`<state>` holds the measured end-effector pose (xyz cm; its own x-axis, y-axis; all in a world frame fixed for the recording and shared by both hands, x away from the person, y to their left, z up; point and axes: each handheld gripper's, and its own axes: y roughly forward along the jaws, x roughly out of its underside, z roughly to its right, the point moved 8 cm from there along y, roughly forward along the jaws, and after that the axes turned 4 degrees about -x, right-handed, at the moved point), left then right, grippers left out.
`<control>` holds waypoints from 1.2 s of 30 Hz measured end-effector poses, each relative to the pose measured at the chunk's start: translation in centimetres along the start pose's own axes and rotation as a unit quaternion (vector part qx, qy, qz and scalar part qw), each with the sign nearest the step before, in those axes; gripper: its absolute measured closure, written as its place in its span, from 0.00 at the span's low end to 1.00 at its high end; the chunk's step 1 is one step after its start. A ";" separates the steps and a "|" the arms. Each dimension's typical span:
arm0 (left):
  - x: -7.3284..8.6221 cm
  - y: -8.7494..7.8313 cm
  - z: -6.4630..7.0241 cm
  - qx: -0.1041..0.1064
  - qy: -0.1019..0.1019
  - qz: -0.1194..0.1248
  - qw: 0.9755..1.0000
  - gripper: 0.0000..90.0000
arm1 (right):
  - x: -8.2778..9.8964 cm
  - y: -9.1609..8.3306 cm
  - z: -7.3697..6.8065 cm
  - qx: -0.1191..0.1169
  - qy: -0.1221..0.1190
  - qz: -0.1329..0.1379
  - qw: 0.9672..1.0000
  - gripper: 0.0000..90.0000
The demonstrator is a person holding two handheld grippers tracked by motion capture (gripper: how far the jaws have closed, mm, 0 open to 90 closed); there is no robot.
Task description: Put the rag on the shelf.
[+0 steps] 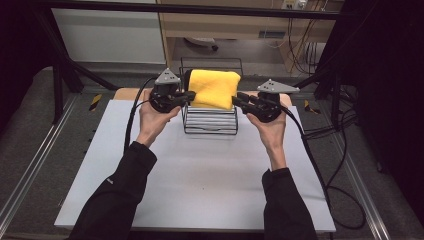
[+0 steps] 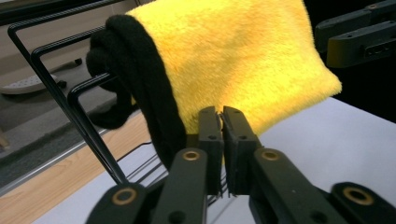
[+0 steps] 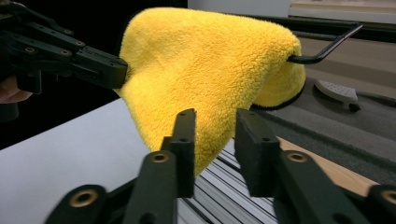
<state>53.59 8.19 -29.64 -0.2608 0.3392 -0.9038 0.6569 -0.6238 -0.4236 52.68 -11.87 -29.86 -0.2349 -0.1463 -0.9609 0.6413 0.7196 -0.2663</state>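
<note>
A yellow towel (image 1: 215, 88) is draped over the top bar of the black wire rack (image 1: 210, 125) at the table's far middle. Its left corner is pinched by the left gripper (image 2: 221, 122), whose jaws are pressed together on the hem, while the right gripper (image 3: 214, 135) stands spread at the right corner — nothing clamped there yet. If the cloth is pulled from the left alone, it could bunch along the bar or tip the light rack.

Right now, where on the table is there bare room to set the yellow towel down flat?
The white board lies bare between the two forearms, from the wire rack back to the near edge, and also outside each arm toward its side edges. It is crowded at the far middle, where the rack, the yellow towel, the left gripper and right gripper meet.
</note>
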 end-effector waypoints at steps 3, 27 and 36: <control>0.9 -0.9 0.1 -0.001 -0.005 -0.016 1.000 0.78 | 0.1 -0.9 -0.5 -0.003 0.008 0.001 1.000 0.58; 15.5 -6.9 -1.5 -0.035 -0.051 -0.078 0.995 0.10 | 9.7 -4.8 -0.9 0.014 0.051 -0.073 0.996 0.01; 21.2 -8.2 -1.6 -0.035 -0.071 -0.086 0.993 0.10 | 15.7 -5.8 -0.5 0.003 0.071 -0.105 0.992 0.01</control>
<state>43.84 21.65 -45.20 -0.4671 0.3311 -0.8199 0.6400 -0.5131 -0.5719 44.91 -17.96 -43.34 -0.4643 -0.1952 -0.8639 0.5710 0.6797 -0.4604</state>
